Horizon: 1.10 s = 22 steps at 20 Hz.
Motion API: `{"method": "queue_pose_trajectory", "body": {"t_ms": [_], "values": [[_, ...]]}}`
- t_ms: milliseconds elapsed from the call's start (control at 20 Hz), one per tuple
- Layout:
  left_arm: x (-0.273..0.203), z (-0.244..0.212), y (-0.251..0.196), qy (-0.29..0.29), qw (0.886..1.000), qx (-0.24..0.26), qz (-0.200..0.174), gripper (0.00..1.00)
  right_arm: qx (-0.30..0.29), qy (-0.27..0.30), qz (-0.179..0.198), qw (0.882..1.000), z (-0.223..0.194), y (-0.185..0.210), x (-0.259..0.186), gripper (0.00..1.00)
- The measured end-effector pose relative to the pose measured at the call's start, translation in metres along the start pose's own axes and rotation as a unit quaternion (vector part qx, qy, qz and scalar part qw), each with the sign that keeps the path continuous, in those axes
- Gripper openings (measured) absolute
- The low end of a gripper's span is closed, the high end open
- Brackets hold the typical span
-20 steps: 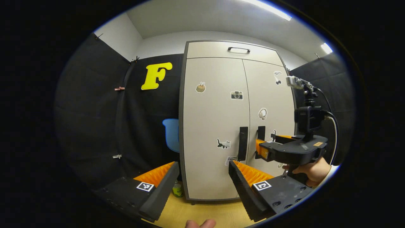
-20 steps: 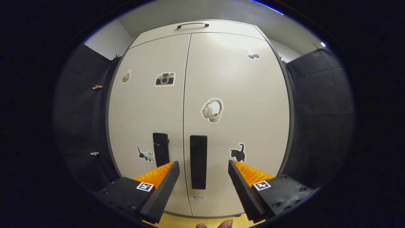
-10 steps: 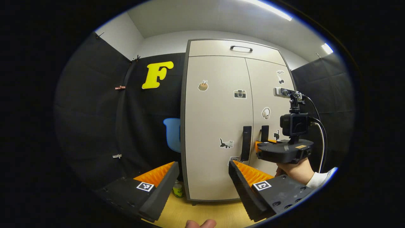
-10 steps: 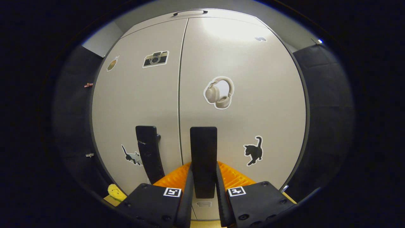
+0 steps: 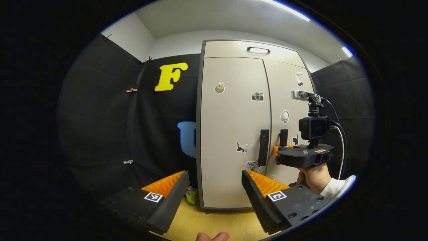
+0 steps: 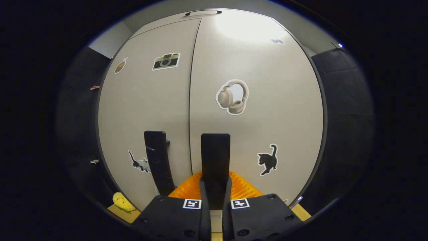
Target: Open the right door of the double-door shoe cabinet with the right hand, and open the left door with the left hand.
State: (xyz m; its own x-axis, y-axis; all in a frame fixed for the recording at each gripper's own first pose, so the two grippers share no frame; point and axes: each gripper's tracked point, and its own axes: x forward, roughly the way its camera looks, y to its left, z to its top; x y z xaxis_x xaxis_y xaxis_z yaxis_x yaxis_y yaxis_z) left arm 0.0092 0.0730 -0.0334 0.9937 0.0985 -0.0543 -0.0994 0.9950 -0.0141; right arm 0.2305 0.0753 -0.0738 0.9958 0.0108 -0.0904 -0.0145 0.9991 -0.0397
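While my right gripper [image 6: 214, 187] was clenched on the upright right door handle [image 6: 215, 154], my left gripper [image 5: 214, 187] hung released, short of the left door handle [image 5: 263, 147], which stood just left of it and likewise upright.

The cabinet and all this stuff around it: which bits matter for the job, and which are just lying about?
For the job:
right door
right handle, clamped in the right tongs
left door
left handle
left tongs, open

Lying about:
stickers
bottle
yellow toy
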Motion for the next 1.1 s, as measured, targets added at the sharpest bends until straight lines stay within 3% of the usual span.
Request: {"method": "queue_pose_trajectory", "body": {"t_ms": [300, 1100], "values": [[-0.015, 0.004, -0.004, -0.004, 1.000, -0.002, 0.014, 0.98, 0.013, -0.006, 0.010, 1.000, 0.009, -0.008, -0.025, 0.17], [-0.039, 0.002, -0.066, -0.002, 1.000, 0.005, -0.010, 0.98, 0.039, 0.007, 0.033, 0.999, 0.015, -0.039, -0.062, 0.16]]}}
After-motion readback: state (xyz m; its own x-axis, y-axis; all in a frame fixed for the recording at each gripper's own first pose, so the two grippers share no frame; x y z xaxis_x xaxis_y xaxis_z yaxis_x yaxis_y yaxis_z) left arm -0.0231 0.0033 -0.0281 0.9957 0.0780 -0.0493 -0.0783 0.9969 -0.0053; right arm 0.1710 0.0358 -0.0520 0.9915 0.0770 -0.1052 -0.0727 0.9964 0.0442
